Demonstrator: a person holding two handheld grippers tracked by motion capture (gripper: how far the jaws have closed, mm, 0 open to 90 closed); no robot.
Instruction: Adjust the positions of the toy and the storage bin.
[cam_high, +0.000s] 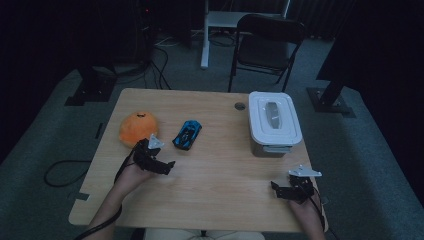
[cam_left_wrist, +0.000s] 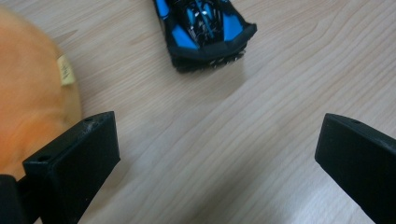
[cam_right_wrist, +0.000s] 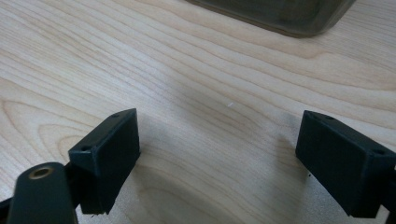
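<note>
Nearest, the right claw (cam_high: 292, 188) rests low at the near right edge of the table (cam_high: 220, 170), its jaws spread wide over bare wood and holding nothing. The left claw (cam_high: 156, 159) is a little farther in, on the near left, also spread wide and empty; in the left gripper view its jaws frame open wood with the blue toy car (cam_left_wrist: 203, 32) just ahead and apart from them.

This looks like the approach step: the left claw seems lined up for a first pick of the car. The next move would call for pushing forward until the jaws straddle the car's body, then closing across its width.

The orange plush toy (cam_high: 138, 128) sits just left of the left claw, close against its left jaw, and could be nudged on the way in. Farther right stands the white lidded box (cam_high: 274, 122), lid on. Beyond the table is a folding chair (cam_high: 265, 47).
</note>
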